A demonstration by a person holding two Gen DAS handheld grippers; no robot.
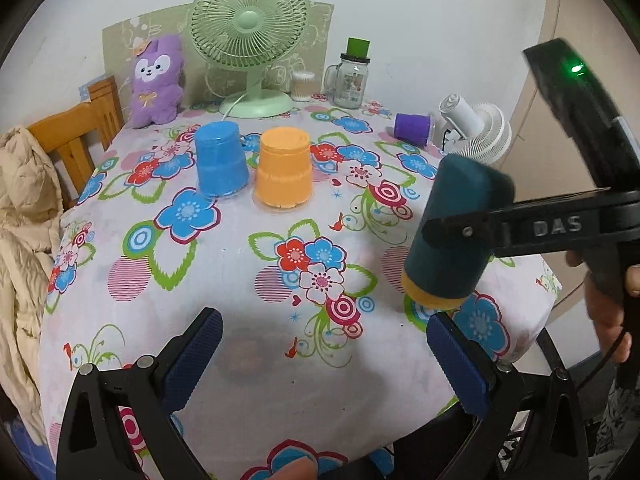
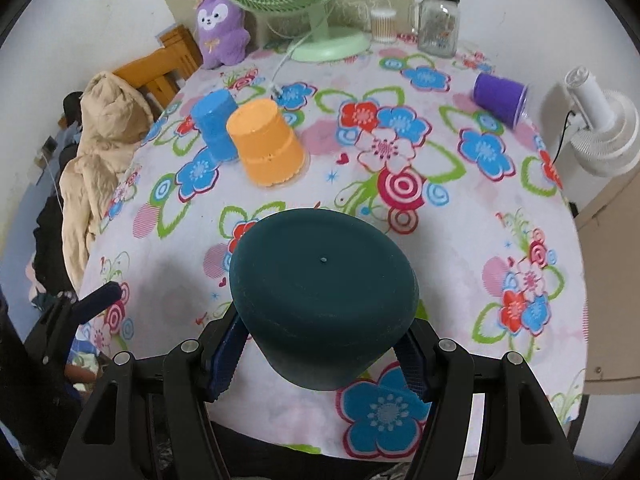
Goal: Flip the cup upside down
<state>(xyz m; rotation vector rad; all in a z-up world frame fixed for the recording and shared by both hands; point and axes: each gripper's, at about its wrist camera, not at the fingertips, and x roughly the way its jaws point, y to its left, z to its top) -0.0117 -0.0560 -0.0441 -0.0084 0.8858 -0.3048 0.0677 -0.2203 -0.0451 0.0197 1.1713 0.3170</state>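
A dark teal cup (image 1: 452,232) with an orange rim is held bottom-up and slightly tilted just above the floral tablecloth (image 1: 240,280). My right gripper (image 1: 444,226) is shut on it; in the right wrist view the cup's base (image 2: 324,292) fills the centre between the fingers (image 2: 228,364). My left gripper (image 1: 324,356) is open and empty over the table's near edge. A blue cup (image 1: 220,160) and an orange cup (image 1: 283,168) stand upside down at the middle. A purple cup (image 1: 412,129) lies on its side at the far right.
A green fan (image 1: 250,40), a purple plush (image 1: 157,80), a glass jar (image 1: 352,76) and a cotton swab box (image 1: 302,86) line the back. A white fan (image 1: 476,128) is off the right edge. A wooden chair (image 1: 76,132) with a beige coat (image 1: 24,240) stands left.
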